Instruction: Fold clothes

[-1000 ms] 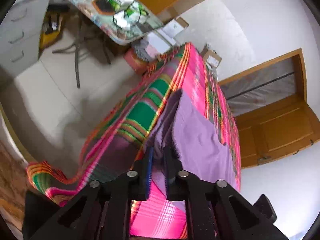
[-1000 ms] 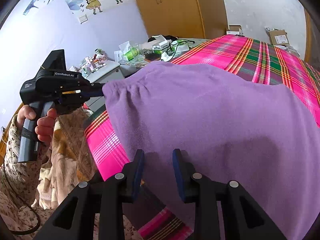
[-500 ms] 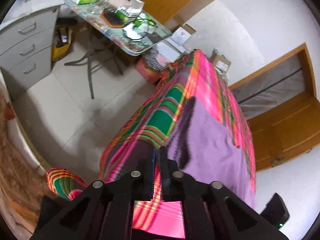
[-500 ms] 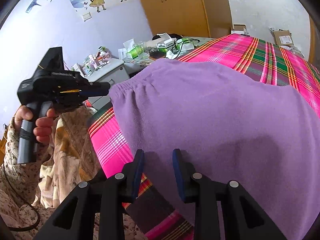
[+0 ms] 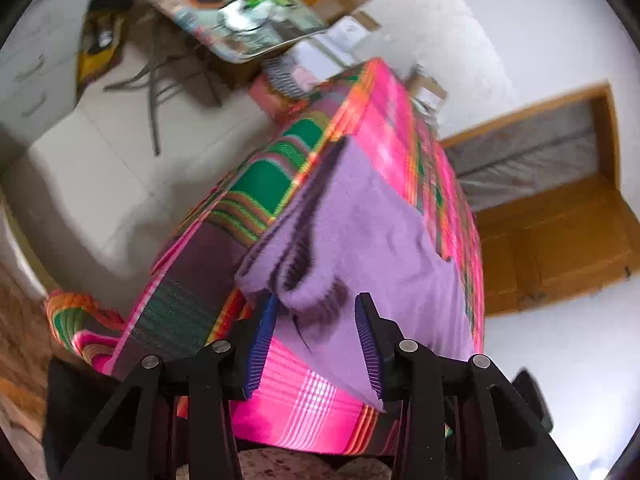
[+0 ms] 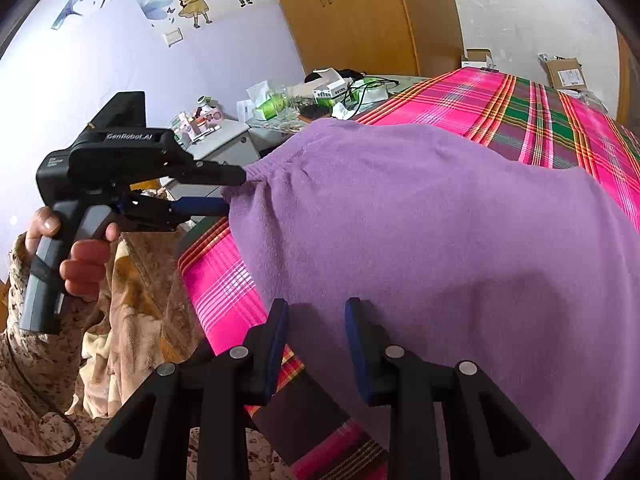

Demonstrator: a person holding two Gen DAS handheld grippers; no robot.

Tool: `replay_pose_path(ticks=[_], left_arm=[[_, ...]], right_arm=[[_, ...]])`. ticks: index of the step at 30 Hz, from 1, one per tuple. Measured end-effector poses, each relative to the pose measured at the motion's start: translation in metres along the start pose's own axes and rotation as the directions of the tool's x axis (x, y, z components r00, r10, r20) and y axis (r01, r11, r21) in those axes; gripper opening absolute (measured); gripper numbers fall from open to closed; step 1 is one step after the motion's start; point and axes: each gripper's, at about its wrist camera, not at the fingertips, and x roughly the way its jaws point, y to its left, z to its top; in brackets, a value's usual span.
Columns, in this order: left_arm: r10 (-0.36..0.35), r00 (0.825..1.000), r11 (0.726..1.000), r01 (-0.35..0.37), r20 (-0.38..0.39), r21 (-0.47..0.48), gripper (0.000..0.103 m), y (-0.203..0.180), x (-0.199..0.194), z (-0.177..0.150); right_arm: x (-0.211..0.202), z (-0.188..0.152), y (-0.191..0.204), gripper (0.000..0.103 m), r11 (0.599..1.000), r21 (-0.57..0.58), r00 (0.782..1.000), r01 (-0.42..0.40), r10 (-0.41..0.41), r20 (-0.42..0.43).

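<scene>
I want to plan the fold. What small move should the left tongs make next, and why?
Probably draw the left tongs back clear of the purple garment: their jaws are opening, the bunched corner still lies between them, and the garment already rests on the plaid bedcover.

The black left gripper [image 6: 236,194] has the white words "GenRobot.AI" on its top. A small label below them is too tiny to read.

plaid bedspread [image 6: 532,120], cluttered table [image 6: 320,100], wardrobe [image 6: 360,12]
</scene>
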Motion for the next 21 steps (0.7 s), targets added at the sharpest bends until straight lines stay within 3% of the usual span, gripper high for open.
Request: replay_pose_path(ticks=[6, 9, 17, 21], left_arm=[[-0.009, 0.999, 0.999, 0.011, 0.045, -0.05, 0.041, 0.0, 0.002, 0.003], [-0.012, 0.997, 1.0, 0.013, 0.076, -0.021, 0.013, -0.003, 0.001, 0.001], [0.026, 0.991, 0.997, -0.035, 0.128, 0.068, 0.011, -0.002, -0.011, 0.008], [0.04, 0.993, 0.997, -0.047, 0.115, 0.055, 0.011, 0.01, 0.0, 0.006]], right_arm=[[0.0, -0.001, -0.002, 0.03, 1.0, 0.004, 1.0, -0.005, 0.005, 0.003], [0.0, -0.001, -0.002, 0.03, 1.0, 0.003, 1.0, -0.006, 0.006, 0.003], [-0.001, -0.001, -0.001, 0.03, 1.0, -0.009, 1.0, -0.011, 0.011, 0.0], [-0.003, 0.001, 0.0, 0.03, 1.0, -0.022, 1.0, 0.011, -0.011, 0.002]])
